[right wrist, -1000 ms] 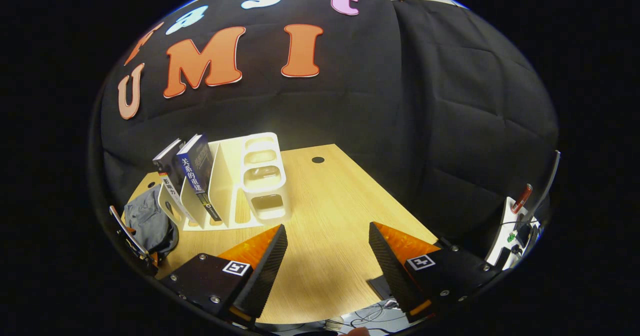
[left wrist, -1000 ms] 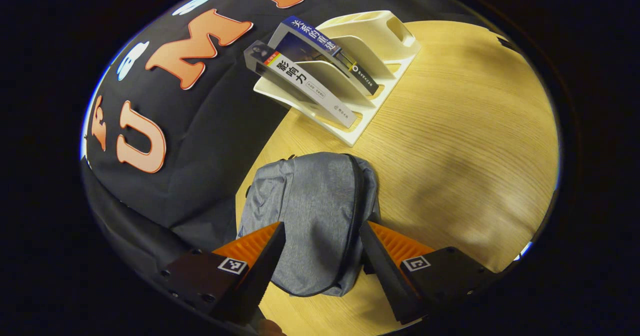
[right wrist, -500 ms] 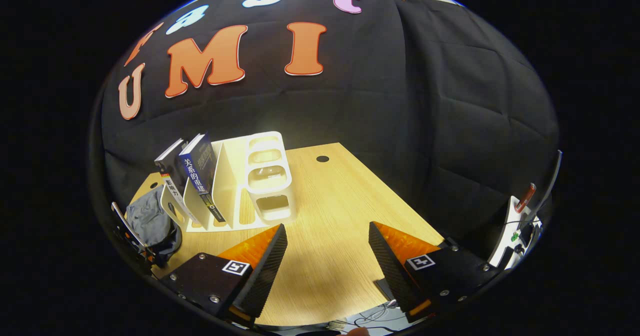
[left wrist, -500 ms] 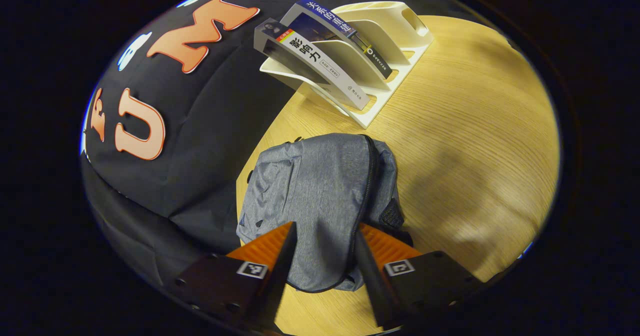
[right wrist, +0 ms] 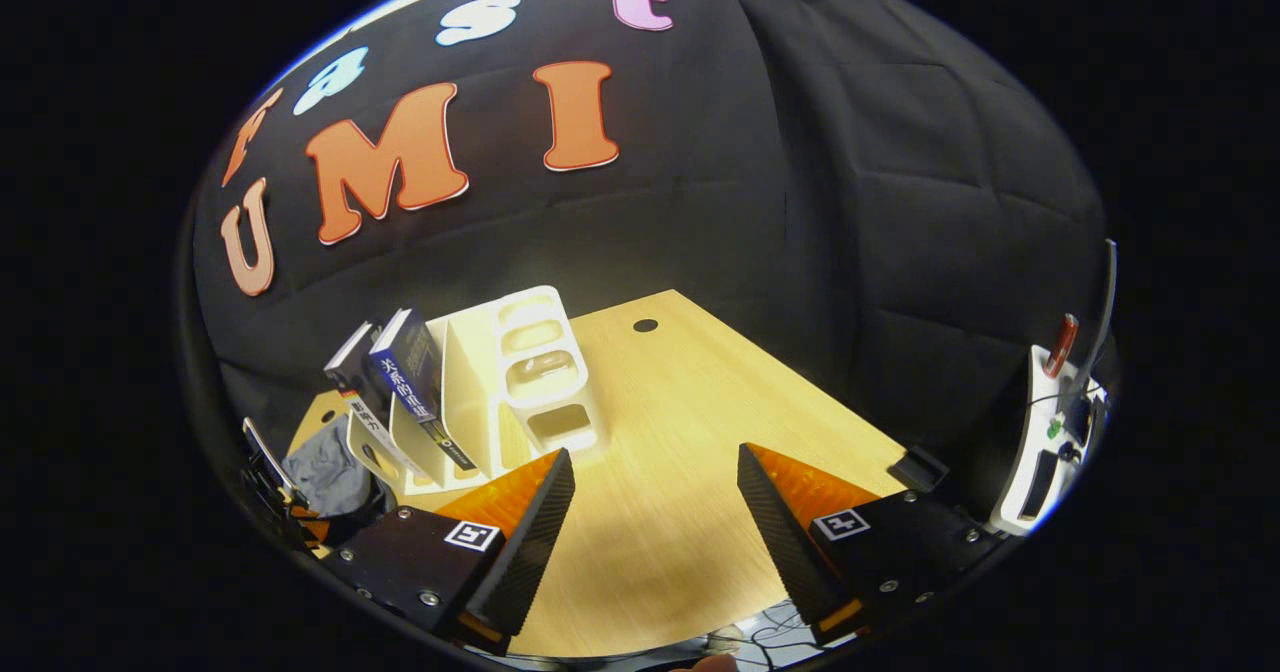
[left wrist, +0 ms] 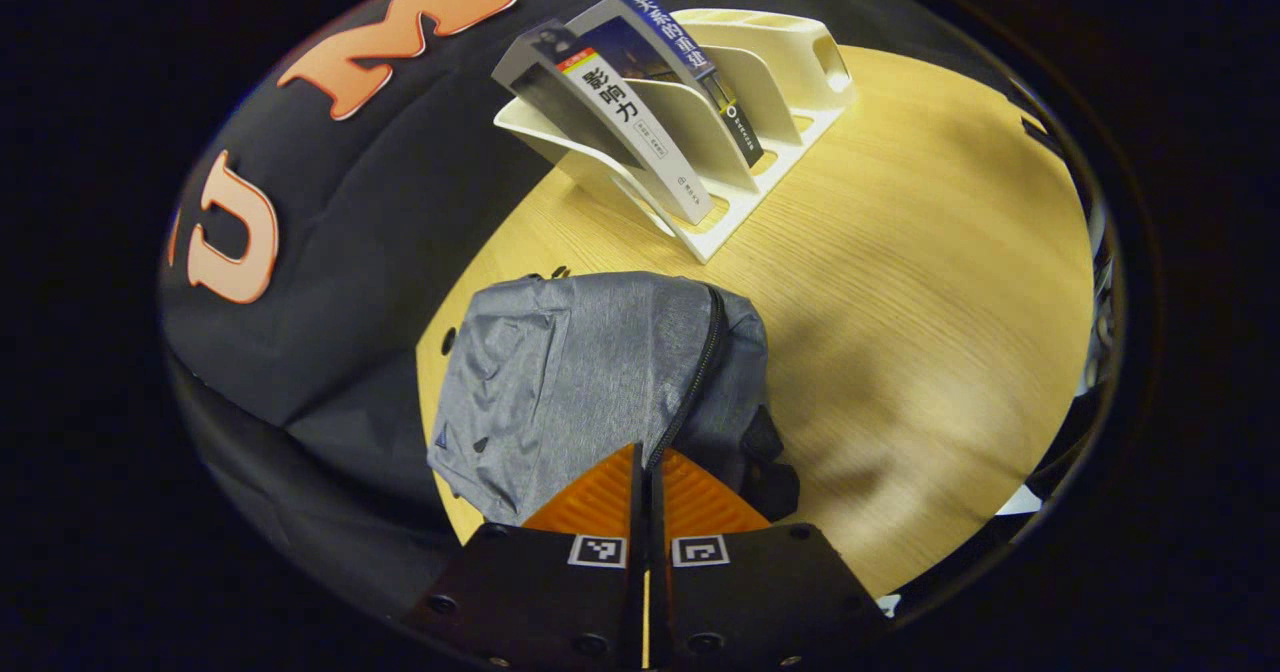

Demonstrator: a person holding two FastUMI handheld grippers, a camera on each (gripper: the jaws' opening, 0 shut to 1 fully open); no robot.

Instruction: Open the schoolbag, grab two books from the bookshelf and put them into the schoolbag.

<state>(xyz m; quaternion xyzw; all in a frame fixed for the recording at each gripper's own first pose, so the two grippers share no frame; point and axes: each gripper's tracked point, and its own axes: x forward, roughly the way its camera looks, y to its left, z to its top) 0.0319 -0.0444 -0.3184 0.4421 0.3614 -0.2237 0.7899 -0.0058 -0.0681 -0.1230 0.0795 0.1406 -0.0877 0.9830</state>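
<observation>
The grey schoolbag point(left wrist: 570, 372) lies flat on the wooden table point(left wrist: 900, 252), its black zipper point(left wrist: 697, 367) closed and running straight down into my left gripper point(left wrist: 648, 457). That gripper is shut on the zipper's near end; the pull itself is hidden between the fingers. Behind the bag, the white bookshelf point(left wrist: 775, 82) holds two leaning books: a grey-and-white one point(left wrist: 625, 117) and a blue one point(left wrist: 685, 52). My right gripper point(right wrist: 655, 455) hangs open over bare table, well right of the bookshelf point(right wrist: 535, 372). There the blue book point(right wrist: 410, 377) and schoolbag point(right wrist: 335, 467) appear at far left.
Black straps point(left wrist: 770, 467) stick out from the bag's right side. The tabletop has a small round hole point(right wrist: 646, 325) near its far edge. A white stand with devices and cables point(right wrist: 1050, 432) is beyond the table's right edge. Black cloth walls close the back.
My left gripper's fingers have closed together at the near end of the bag's zipper, and it has dropped closer to the bag. The right gripper stayed open and drifted slightly.
</observation>
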